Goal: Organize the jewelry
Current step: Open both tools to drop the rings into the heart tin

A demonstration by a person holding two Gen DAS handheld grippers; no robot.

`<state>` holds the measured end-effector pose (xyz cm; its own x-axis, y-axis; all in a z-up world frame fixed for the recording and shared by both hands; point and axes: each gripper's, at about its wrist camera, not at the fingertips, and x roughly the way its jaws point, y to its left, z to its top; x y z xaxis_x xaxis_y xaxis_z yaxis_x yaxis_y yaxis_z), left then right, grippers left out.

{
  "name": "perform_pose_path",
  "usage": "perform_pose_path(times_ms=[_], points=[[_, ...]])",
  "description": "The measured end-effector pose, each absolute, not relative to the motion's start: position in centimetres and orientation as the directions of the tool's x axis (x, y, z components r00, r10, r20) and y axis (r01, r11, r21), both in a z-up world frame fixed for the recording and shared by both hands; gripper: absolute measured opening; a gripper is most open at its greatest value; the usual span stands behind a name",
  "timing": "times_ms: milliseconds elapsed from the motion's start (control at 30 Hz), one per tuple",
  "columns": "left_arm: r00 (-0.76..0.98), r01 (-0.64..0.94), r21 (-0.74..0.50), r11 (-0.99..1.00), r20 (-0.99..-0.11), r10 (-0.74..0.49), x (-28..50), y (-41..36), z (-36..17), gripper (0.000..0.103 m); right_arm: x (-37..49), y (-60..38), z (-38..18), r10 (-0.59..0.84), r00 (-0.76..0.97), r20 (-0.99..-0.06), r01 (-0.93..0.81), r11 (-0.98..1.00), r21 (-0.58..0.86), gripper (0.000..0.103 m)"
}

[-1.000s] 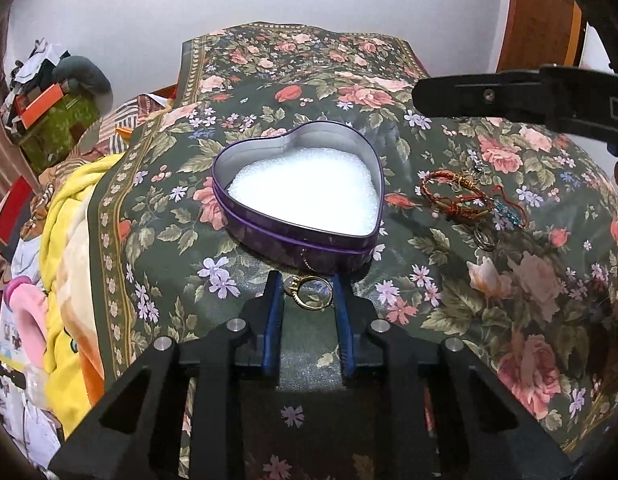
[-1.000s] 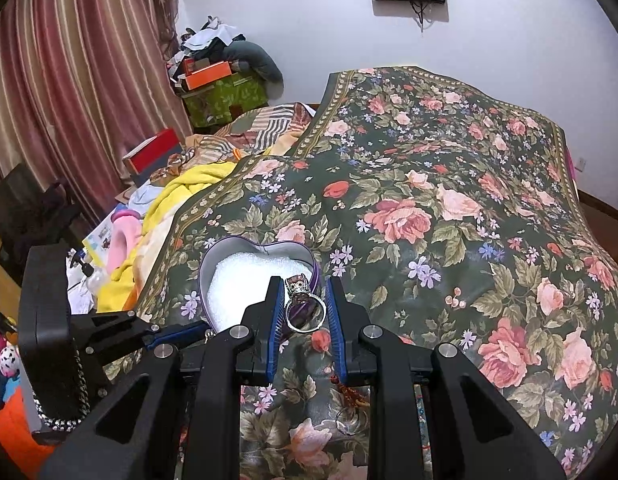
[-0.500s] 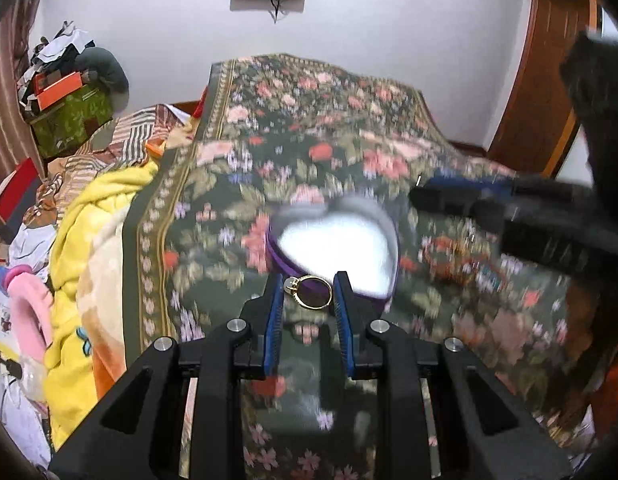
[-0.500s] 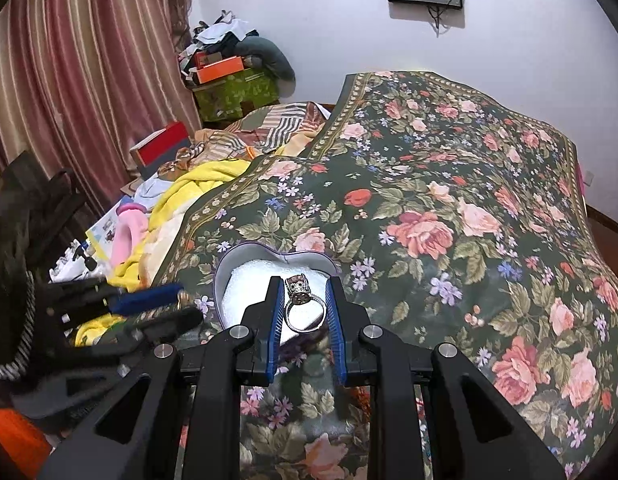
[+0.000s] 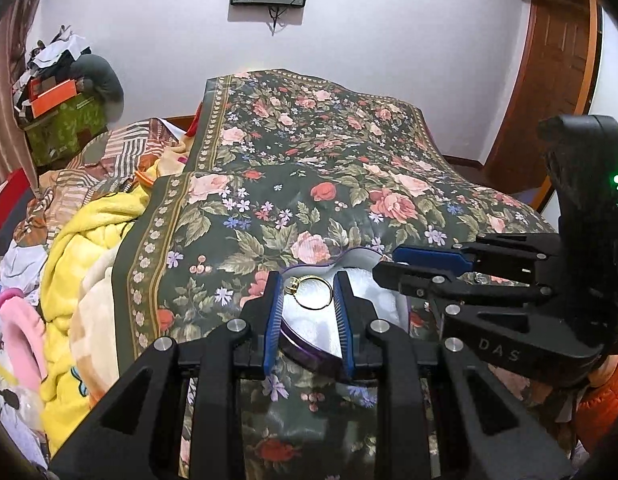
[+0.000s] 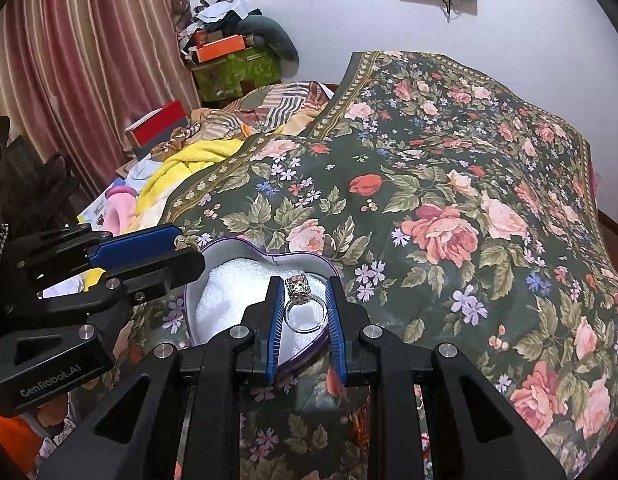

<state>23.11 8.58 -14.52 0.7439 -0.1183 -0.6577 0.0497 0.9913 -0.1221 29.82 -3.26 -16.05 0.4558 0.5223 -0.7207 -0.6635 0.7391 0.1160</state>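
A dark floral bedspread point(image 6: 449, 184) lies open beyond the purple heart-shaped tin point(image 6: 229, 300). Over it, two rings: left gripper point(image 5: 309, 298) pinches the thin gold ring point(image 5: 313, 293), right gripper point(image 6: 305, 306) the silver stone-set ring point(image 6: 303, 308).

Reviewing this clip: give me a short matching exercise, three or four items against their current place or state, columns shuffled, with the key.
Items
1. gold ring
2. silver ring
3. heart-shaped tin
4. yellow blanket

Places or states
A. lying open on the floral bedspread
B. held by the right gripper
C. bunched beside the bedspread
D. held by the left gripper

Pairs: 1-D, 2-B, 3-A, 4-C
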Motion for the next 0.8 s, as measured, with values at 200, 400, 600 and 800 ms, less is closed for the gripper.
perform_pose_path(times_ms=[200, 400, 600, 800], points=[[0.741, 0.039, -0.134, 0.990, -0.661, -0.118, 23.5, 9.1, -14.9, 0.024, 30.0, -2.7, -16.3, 0.524, 0.449, -0.724, -0.677, 0.728, 0.107, 0.019], [0.735, 0.022, -0.131, 0.991, -0.669, -0.105, 23.7, 9.3, -15.3, 0.024, 30.1, -2.7, -16.4, 0.529, 0.445, -0.723, -0.677, 0.727, 0.116, 0.019], [0.729, 0.005, -0.130, 0.992, -0.678, -0.093, 23.7, 9.5, -15.2, 0.024, 30.2, -3.0, -16.0, 0.523, 0.450, -0.724, -0.668, 0.735, 0.116, 0.020], [0.738, 0.008, -0.123, 0.992, -0.669, -0.089, 23.0, 9.1, -14.3, 0.027, 30.0, -4.3, -15.0, 0.540, 0.455, -0.709, -0.651, 0.744, 0.149, 0.024]])
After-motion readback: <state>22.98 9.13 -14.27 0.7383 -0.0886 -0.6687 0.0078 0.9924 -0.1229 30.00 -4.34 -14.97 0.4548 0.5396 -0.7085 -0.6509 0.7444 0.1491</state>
